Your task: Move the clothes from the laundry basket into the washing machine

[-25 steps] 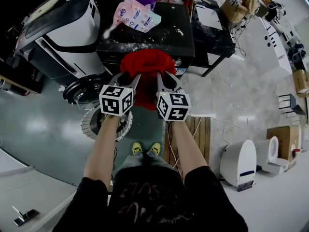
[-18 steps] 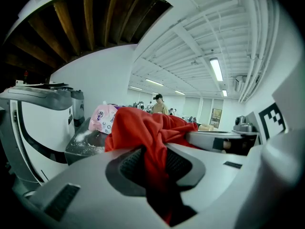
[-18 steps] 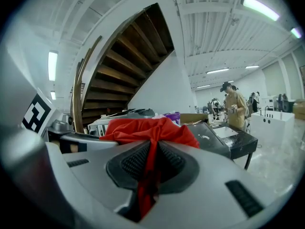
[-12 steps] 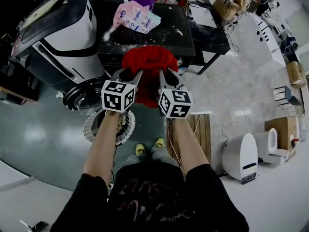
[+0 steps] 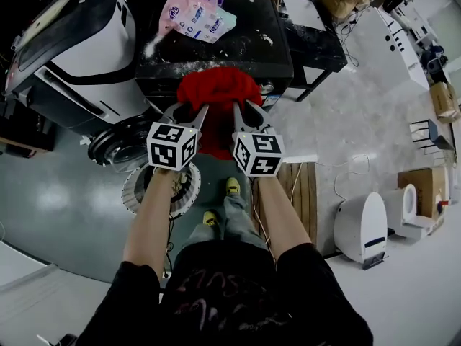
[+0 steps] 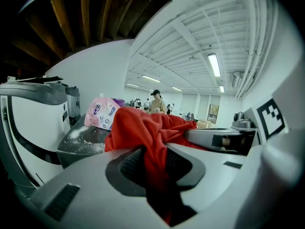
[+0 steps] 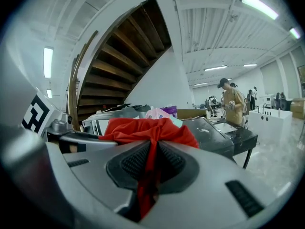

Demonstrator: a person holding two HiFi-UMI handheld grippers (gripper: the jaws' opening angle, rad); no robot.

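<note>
One red garment (image 5: 220,96) is in the air, out of the basket (image 5: 135,187) and not yet in the washer (image 5: 86,56). The left tongs (image 6: 153,162) are clamped on a thick fold of it, with cloth filling the gap between the pads. The right tongs (image 7: 151,161) are nearly together on a thinner fold. In the head view the garment hangs bunched between the two tips, in front of the black bench (image 5: 248,45) that carries a pink pouch (image 5: 196,19) and spilled powder.

The round white basket sits on the floor at 7 o'clock from the garment, mostly under the left forearm (image 5: 155,222). I cannot tell whether more clothes lie in it. A round door (image 5: 121,146) stands at 8 o'clock from the garment, at the foot of the white-and-black machine that I take for the washer. It looks open, though the drum mouth does not show clearly.

For this piece the task seems midway: it is picked up and lifted clear. What is left is to swing it toward 8 o'clock, push it through the opening, open both tongs, then check the basket for more.
</note>
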